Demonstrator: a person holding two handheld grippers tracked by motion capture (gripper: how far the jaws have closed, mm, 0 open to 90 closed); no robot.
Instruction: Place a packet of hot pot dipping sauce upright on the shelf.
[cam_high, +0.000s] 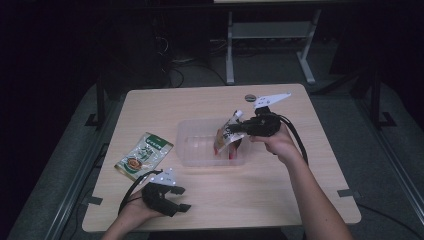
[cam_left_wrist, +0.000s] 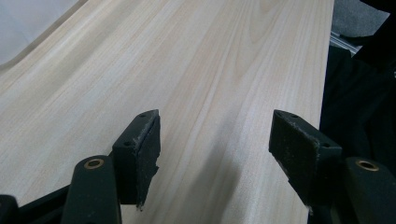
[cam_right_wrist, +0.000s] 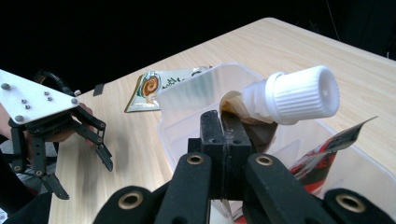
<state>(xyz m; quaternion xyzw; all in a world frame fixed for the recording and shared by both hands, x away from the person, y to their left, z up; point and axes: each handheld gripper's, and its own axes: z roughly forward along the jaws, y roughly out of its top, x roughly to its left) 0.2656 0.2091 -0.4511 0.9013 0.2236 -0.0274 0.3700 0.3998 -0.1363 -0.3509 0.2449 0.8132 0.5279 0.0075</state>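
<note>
Pale wood surface: right gripper (cam_right_wrist: 224, 140), jaws clamped just below the pouch's (cam_high: 226, 136) cap, dangles it over the bin (cam_high: 192, 150). Soft, floppy; neck grip suits. Left gripper (cam_left_wrist: 215, 140) gapes empty.

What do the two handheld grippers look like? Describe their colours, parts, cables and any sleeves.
Both are black. The left gripper and right gripper each carry a pale grey three-cornered plate on top, studded with small screws, and trail a black cable. Each of the two jaws ends in a worn black foam pad, with brass-coloured pivot rivets behind it. The person's forearms are bare, with no sleeves in view.
</note>
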